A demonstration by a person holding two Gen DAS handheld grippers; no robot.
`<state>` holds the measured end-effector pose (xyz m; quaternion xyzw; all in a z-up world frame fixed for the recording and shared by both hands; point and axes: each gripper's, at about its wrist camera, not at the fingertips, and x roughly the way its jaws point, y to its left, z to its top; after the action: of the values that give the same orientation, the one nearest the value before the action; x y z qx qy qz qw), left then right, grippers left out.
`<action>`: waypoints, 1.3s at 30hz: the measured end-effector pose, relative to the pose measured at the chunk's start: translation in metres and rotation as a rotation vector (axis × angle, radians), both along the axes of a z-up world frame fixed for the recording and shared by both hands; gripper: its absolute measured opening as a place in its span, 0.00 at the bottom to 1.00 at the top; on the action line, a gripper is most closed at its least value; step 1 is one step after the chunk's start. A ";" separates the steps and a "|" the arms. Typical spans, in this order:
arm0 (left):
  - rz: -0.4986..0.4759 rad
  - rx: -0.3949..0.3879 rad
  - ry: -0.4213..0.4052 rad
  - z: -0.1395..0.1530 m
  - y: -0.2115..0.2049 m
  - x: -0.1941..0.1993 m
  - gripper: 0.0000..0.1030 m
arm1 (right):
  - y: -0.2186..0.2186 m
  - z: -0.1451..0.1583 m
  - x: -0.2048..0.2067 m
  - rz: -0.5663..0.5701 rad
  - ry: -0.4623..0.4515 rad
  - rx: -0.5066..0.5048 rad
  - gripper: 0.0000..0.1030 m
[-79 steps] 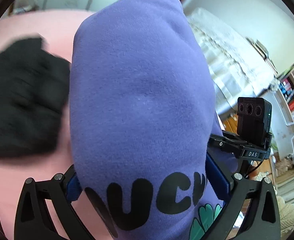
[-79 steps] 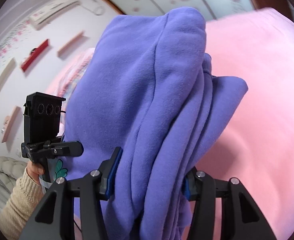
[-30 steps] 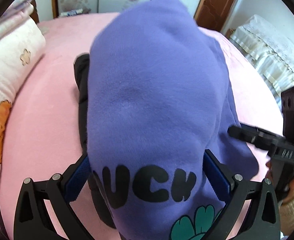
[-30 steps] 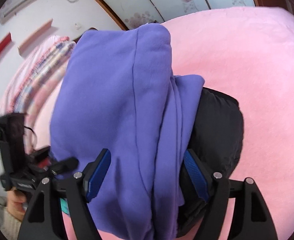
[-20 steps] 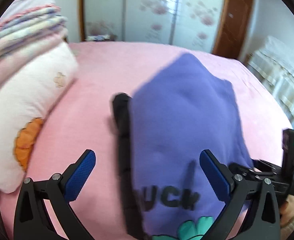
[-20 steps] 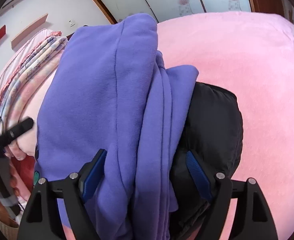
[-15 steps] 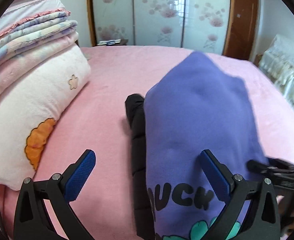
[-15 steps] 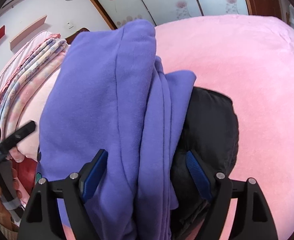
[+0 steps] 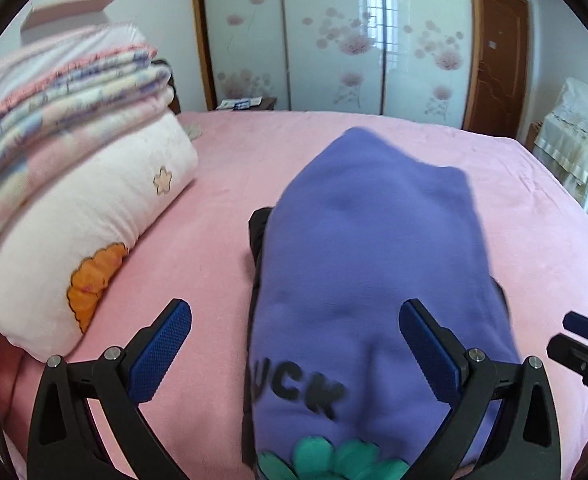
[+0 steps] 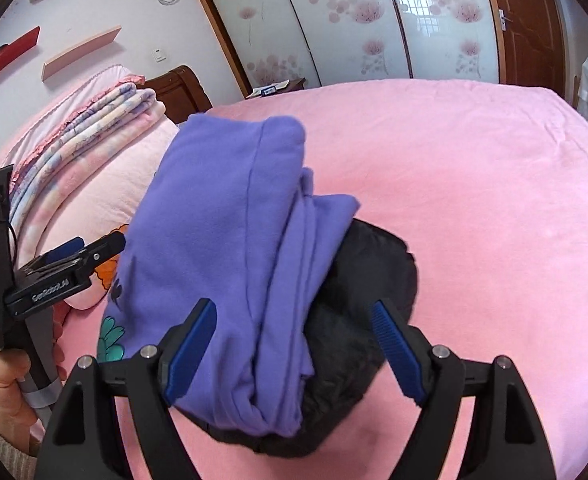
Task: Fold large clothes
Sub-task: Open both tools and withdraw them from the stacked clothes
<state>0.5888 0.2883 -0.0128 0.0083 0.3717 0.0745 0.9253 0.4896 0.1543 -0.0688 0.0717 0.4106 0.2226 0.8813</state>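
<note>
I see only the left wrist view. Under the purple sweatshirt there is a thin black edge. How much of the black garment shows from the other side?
Observer: In the right wrist view the black garment sticks out broadly from under the purple sweatshirt, on its right side.
Operator: Is the right gripper holding something?
Observer: No. The right gripper is open, with one pad on each side of the stack's near end.
Operator: Is the sweatshirt's side edge tidy?
Observer: Several folded layers show there, slightly stepped, not flush.
</note>
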 end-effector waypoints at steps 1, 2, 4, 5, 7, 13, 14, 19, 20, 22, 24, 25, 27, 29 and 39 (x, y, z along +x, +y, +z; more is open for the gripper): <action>-0.007 0.002 -0.003 0.005 -0.003 -0.005 1.00 | -0.007 0.005 -0.007 -0.002 0.001 -0.001 0.78; -0.018 0.004 -0.006 0.012 -0.009 -0.013 1.00 | -0.009 0.009 -0.012 -0.003 0.003 -0.001 0.78; -0.032 0.011 -0.017 0.026 -0.020 -0.028 1.00 | -0.021 0.019 -0.025 -0.007 0.000 0.001 0.78; -0.042 0.014 -0.020 0.034 -0.027 -0.039 1.00 | -0.025 0.024 -0.032 -0.006 -0.002 0.001 0.78; -0.061 0.013 -0.026 0.048 -0.041 -0.062 1.00 | -0.036 0.036 -0.048 -0.007 -0.005 0.005 0.78; -0.096 -0.014 -0.025 0.084 -0.088 -0.136 1.00 | -0.069 0.082 -0.113 0.011 -0.045 -0.034 0.78; -0.111 -0.023 -0.024 0.092 -0.100 -0.155 1.00 | -0.074 0.090 -0.124 0.013 -0.054 -0.049 0.78; -0.133 -0.030 -0.047 0.122 -0.142 -0.224 1.00 | -0.106 0.124 -0.188 0.007 -0.098 -0.120 0.78; -0.139 -0.039 -0.051 0.128 -0.151 -0.240 1.00 | -0.112 0.129 -0.200 0.005 -0.104 -0.130 0.78; -0.136 -0.067 -0.052 0.136 -0.167 -0.269 1.00 | -0.128 0.137 -0.229 0.002 -0.129 -0.152 0.78; -0.141 -0.107 -0.052 0.140 -0.181 -0.295 1.00 | -0.142 0.143 -0.255 -0.006 -0.147 -0.176 0.78; -0.139 -0.115 -0.050 0.141 -0.185 -0.302 1.00 | -0.147 0.144 -0.265 -0.007 -0.152 -0.179 0.78; -0.132 -0.119 -0.061 0.143 -0.203 -0.331 1.00 | -0.162 0.147 -0.294 -0.006 -0.161 -0.189 0.78; -0.129 -0.113 -0.083 0.144 -0.217 -0.354 1.00 | -0.175 0.149 -0.317 -0.011 -0.171 -0.198 0.78; -0.109 -0.080 -0.087 0.120 -0.282 -0.446 1.00 | -0.238 0.137 -0.404 -0.065 -0.186 -0.209 0.78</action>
<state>0.1423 0.0062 0.1072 -0.0117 0.3330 0.0094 0.9428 0.0853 -0.0837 0.0678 -0.0283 0.3456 0.1555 0.9250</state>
